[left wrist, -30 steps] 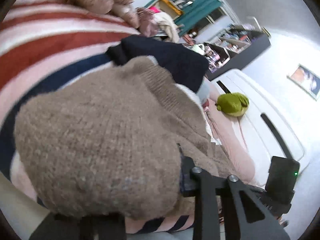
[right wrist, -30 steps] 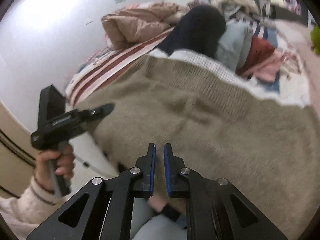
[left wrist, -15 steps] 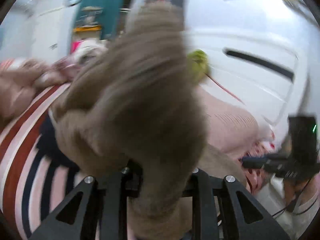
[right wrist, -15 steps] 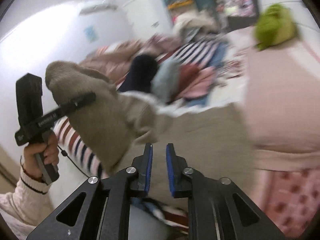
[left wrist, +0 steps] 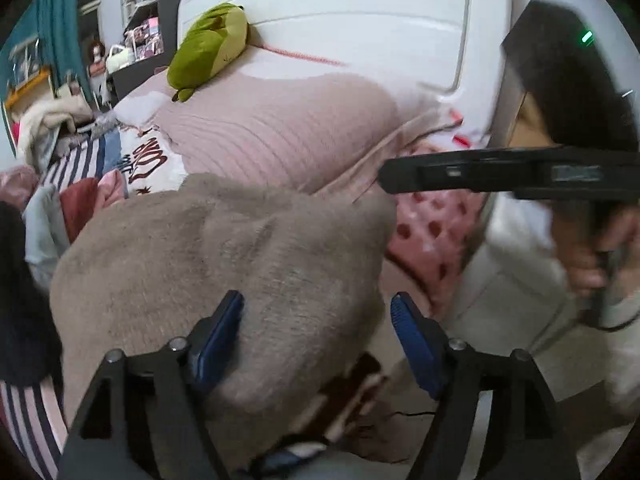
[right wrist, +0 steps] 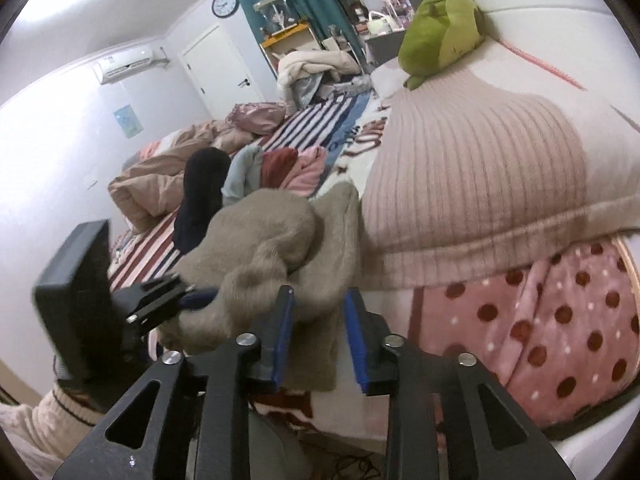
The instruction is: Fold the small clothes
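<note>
Sweater bunched on the bed edge, just ahead of both tongs.
Brown sweater (right wrist: 276, 248) lies heaped beside the pink ribbed pillow (right wrist: 472, 168); left tongs (left wrist: 316, 312) are opening wide over it, right tongs (right wrist: 320, 324) opening with a hanging fold between the pads, neither pressing it; both equally near.

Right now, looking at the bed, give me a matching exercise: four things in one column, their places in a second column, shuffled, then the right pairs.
Things:
1. green plush toy
2. taupe knitted garment
3. round wall clock
4. pink ribbed pillow

Places:
A. on the wall beside the teal curtain
B. in front of both tongs, bunched
C. by the white headboard, above the ribbed pillow
D. lying over the pink polka-dot fabric

Pairs: 1-C, 2-B, 3-A, 4-D
</note>
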A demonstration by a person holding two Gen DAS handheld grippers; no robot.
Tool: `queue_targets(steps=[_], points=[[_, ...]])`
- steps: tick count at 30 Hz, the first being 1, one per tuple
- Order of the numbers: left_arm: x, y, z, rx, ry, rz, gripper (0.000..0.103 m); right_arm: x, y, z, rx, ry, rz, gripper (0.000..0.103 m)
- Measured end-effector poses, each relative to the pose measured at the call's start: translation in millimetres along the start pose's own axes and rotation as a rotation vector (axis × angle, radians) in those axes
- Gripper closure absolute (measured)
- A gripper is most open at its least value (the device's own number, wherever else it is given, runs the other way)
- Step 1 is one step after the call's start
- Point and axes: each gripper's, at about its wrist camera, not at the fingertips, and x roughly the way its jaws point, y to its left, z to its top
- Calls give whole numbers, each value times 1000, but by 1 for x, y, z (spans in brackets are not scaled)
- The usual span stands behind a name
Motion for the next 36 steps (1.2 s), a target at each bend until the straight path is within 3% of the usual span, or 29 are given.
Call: queue_targets(steps=[2,5,8,9,11,13,15,17,19,20,22,27,29,33,36], points=[[-26,6,-3,-64,-39,-58,27,1,13,10,-38,-24,20,80],[-66,22,-7,-149,-131,-119,19,10,38,23,-100,-39,81,70],[-98,47,-14,-219,-203,-52,15,36,65,28,-182,10,114,64],[-103,55,-17,-238,-210,-22,13,45,69,27,-200,35,91,61],[-114,87,-30,-319,-207,53,10,65,69,20,-233,86,-42,60],[-114,118,-43,-397,-186,72,9,79,60,10,-266,136,-186,50],[-103,143,-54,-427,-138,78,9,87,42,0,-223,214,-176,46],[-80,165,-64,-462,-60,10,9,90,17,-3,-102,252,-85,40],[-59,181,-67,-520,-39,-86,9,95,-3,1,-12,287,-23,28],[-48,190,-67,-554,-36,-147,8,101,-11,3,11,316,17,28],[-30,206,-66,-633,-43,-280,8,114,-22,9,41,379,92,27],[18,225,-59,-753,45,-431,1,137,-32,23,4,514,234,26],[29,220,-60,-776,45,-454,6,149,-36,27,-3,569,285,26],[28,219,-61,-813,25,-448,44,167,-43,33,37,612,388,29],[15,213,-62,-795,6,-403,55,183,-46,33,80,614,479,38]])
